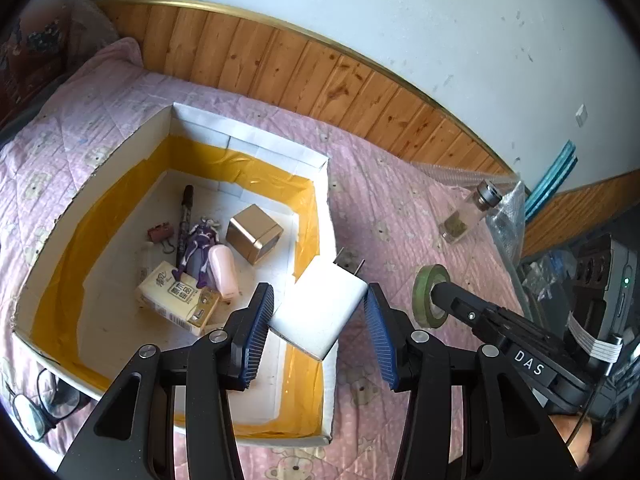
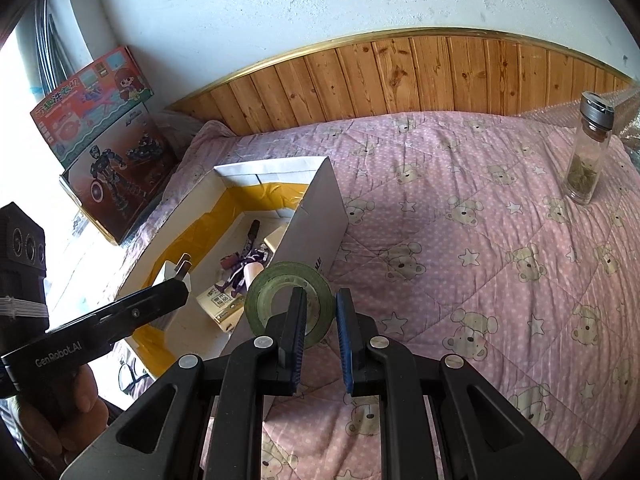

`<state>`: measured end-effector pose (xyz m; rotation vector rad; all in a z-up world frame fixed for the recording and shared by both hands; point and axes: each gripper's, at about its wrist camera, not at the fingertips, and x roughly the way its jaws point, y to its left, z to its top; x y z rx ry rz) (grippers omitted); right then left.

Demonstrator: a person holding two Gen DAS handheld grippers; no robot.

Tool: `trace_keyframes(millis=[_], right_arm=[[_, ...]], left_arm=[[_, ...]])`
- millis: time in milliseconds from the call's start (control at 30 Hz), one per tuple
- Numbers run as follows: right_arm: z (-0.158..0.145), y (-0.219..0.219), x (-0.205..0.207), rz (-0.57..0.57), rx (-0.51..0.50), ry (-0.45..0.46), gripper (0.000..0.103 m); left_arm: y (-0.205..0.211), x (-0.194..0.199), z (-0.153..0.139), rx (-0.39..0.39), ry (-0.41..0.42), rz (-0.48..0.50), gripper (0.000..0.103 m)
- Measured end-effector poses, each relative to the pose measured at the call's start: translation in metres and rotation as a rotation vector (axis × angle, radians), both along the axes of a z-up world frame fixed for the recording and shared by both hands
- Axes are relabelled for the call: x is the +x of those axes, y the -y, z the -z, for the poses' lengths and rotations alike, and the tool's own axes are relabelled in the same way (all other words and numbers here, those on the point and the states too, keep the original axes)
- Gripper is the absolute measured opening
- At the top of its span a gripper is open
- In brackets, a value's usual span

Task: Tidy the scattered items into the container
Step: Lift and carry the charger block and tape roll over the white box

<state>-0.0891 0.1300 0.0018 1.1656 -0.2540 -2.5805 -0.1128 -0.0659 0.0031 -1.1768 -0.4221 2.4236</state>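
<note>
A white cardboard box (image 1: 120, 160) lined with yellow tape sits on the pink bedspread (image 2: 460, 260). It holds a gold cube (image 1: 254, 238), a tissue pack (image 1: 176, 296), a purple figurine (image 1: 198, 248), a pen (image 1: 185, 216), a binder clip (image 1: 160, 234) and a pink item (image 1: 224, 272). My left gripper (image 1: 319, 296) is shut on a white charger plug (image 1: 316, 320), prongs pointing away, hanging over the box's right wall. My right gripper (image 2: 320, 294) is shut on the wall of a green tape roll (image 2: 272, 284), lifted off the bedspread just right of the box (image 2: 320, 208).
A glass jar (image 2: 588, 160) with a metal lid stands on the bedspread at the far right, beside bubble wrap (image 1: 506, 220). Glasses (image 1: 36, 408) lie by the box's near left corner. Toy boxes (image 2: 104, 140) lean on the wall at left. Wooden panelling (image 2: 400, 76) borders the bed.
</note>
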Motion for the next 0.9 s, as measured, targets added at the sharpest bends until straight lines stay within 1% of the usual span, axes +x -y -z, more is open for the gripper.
trace_keyframes(millis=[367,900], right_arm=[[-0.016,0.016,-0.006,-0.026,0.018,-0.026,0.016],[-0.023,0.041,-0.015,-0.065,0.030,-0.034,0.016]], left_arm=[[0.010,-0.001,-0.001,0.017,0.001,-0.010,0.049],[0.038,-0.005,-0.002,0.062,0.012,-0.049,0.049]])
